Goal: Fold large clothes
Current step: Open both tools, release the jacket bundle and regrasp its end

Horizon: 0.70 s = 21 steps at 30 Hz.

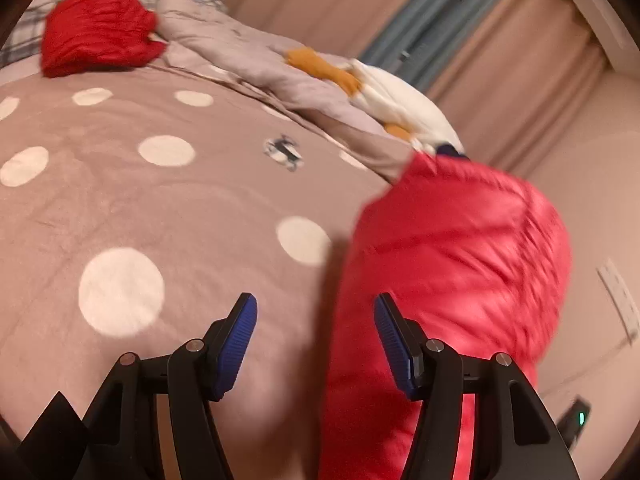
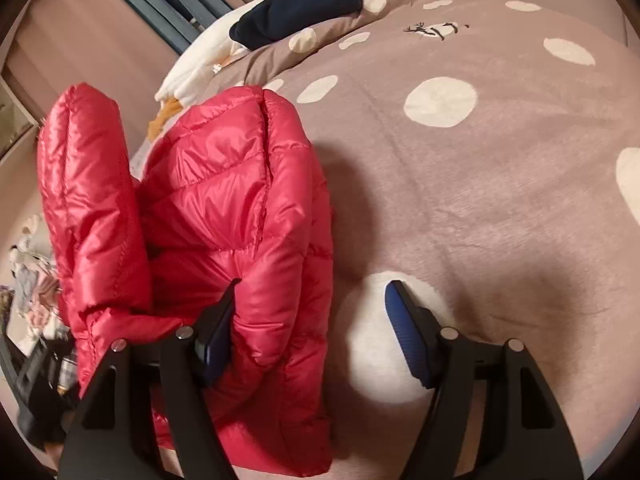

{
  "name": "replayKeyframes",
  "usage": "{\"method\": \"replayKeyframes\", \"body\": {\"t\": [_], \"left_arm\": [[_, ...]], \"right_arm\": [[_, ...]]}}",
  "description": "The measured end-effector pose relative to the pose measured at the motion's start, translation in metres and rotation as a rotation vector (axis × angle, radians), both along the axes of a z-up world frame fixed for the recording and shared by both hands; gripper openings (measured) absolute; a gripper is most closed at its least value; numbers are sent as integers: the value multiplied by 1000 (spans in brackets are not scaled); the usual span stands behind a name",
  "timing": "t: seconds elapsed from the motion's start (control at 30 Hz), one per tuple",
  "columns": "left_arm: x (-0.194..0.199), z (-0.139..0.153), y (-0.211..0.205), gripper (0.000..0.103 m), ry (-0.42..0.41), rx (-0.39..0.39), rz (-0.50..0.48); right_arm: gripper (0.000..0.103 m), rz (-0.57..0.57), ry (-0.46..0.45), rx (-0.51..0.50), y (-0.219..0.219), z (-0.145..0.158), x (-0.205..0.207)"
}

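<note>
A red puffer jacket (image 2: 224, 208) lies bunched at the edge of a bed with a brown polka-dot cover (image 2: 480, 184). In the left wrist view the jacket (image 1: 452, 264) is blurred, to the right of and under the right finger. My left gripper (image 1: 316, 344) is open and empty above the cover (image 1: 160, 208), with the jacket's edge between its fingers. My right gripper (image 2: 310, 320) is open; its left finger (image 2: 218, 332) rests against the jacket's folds, its right finger (image 2: 408, 332) is over the cover.
A second red garment (image 1: 100, 28) lies at the far end of the bed beside a plaid cloth. A lilac duvet (image 1: 248, 56) and a white-and-orange item (image 1: 392, 100) lie along the side. A navy garment (image 2: 296, 8) sits near the bed's corner. Curtains (image 1: 480, 40) hang behind. Clutter (image 2: 36, 292) lies on the floor.
</note>
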<state>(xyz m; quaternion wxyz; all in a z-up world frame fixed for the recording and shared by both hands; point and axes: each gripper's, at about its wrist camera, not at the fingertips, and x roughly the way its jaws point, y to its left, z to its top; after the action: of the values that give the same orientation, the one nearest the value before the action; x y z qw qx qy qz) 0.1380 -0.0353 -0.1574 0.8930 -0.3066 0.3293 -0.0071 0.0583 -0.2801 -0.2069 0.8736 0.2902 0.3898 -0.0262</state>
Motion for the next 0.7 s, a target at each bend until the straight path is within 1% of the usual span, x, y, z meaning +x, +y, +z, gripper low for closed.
{"method": "replayKeyframes", "body": {"t": [0.03, 0.1, 0.2, 0.27, 0.3, 0.37, 0.43, 0.5, 0.53, 0.57, 0.6, 0.63, 0.67, 0.7], "left_arm": [[7, -1, 4, 60, -16, -12, 27], [25, -3, 3, 62, -1, 17, 37], [66, -10, -20, 62, 54, 79, -70], [69, -11, -31, 62, 55, 128, -61], [65, -9, -34, 62, 34, 152, -59], [61, -4, -38, 62, 1, 176, -74], [62, 1, -41, 62, -11, 180, -95], [56, 6, -44, 62, -34, 188, -112], [55, 6, -46, 62, -42, 187, -111], [55, 6, -47, 62, -52, 179, -115], [58, 6, -49, 62, -63, 168, -123], [59, 7, -52, 61, -76, 156, -138], [59, 7, -54, 61, -82, 151, -152], [60, 7, -57, 61, -84, 156, -167]], "right_arm": [[70, -1, 7, -14, -1, -1, 0], [70, -8, 20, -30, -2, -1, -1], [71, -22, 26, -38, -4, 2, -4], [71, -58, 20, -15, -8, 15, -11], [70, -95, -1, -17, -11, 27, -16], [69, -135, -150, -55, -9, 63, -34], [69, -122, -302, -106, 2, 102, -43], [69, -73, -417, -160, 19, 128, -40], [69, -38, -467, -198, 32, 138, -30], [67, -7, -484, -214, 41, 141, -18], [65, 45, -477, -195, 51, 139, 2], [64, 79, -453, -156, 53, 132, 16], [59, 91, -407, -119, 55, 119, 35], [59, 68, -351, -121, 56, 105, 49]]}}
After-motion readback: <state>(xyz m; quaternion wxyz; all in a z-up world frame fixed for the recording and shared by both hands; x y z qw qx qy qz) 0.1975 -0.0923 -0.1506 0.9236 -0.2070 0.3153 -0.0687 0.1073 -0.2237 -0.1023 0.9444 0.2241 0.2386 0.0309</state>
